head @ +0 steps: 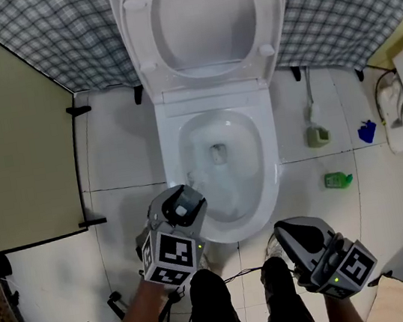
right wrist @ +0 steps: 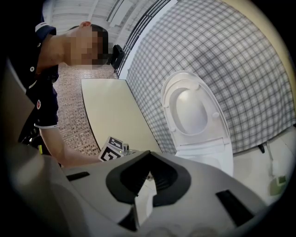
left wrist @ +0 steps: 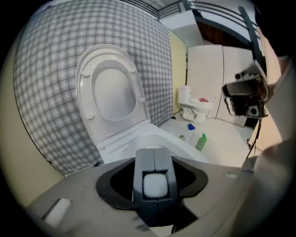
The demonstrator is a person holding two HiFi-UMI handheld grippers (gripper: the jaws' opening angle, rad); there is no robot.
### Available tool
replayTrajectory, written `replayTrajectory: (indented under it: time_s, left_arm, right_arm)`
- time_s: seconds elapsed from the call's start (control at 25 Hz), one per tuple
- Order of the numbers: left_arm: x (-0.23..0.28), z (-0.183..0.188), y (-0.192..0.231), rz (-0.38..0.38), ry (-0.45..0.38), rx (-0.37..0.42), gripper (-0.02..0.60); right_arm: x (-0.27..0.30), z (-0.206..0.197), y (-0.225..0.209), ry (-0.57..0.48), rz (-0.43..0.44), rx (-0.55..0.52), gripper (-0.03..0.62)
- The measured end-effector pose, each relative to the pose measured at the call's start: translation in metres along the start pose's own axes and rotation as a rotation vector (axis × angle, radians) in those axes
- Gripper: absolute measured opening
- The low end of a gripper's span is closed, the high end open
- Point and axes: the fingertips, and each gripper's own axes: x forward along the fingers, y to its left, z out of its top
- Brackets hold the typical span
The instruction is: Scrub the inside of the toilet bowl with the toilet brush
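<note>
The white toilet (head: 220,157) stands in the middle of the head view with its lid and seat raised (head: 202,20) (left wrist: 111,92) (right wrist: 194,113). My left gripper (head: 184,203) (left wrist: 152,155) hangs over the bowl's front-left rim, shut on the dark grey brush handle (left wrist: 155,184), whose pale end cap faces the camera. The brush reaches down into the bowl (head: 222,168); its head is hard to make out. My right gripper (head: 287,230) (right wrist: 148,172) stays in front of the bowl at the right, shut with nothing in it.
A green bottle (head: 337,181) (left wrist: 200,141), a blue object (head: 367,132) and a small grey-green holder (head: 318,135) lie on the tiled floor at the right. A beige panel (head: 10,149) closes the left side. The person's legs (head: 209,307) stand just before the bowl.
</note>
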Motion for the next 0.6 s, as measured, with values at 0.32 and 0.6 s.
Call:
replayTrajectory:
  time_s: [0.32,0.6]
  left_arm:
    - [0.001,-0.006,0.017,0.024,0.045,-0.013,0.21]
    - [-0.005,-0.007,0.009,0.031,0.02,-0.106,0.21]
  right_arm:
    - [0.003,0.0,0.001,0.005,0.004,-0.002,0.0]
    - [-0.002,0.003,0.003,0.0,0.002,-0.01,0.0]
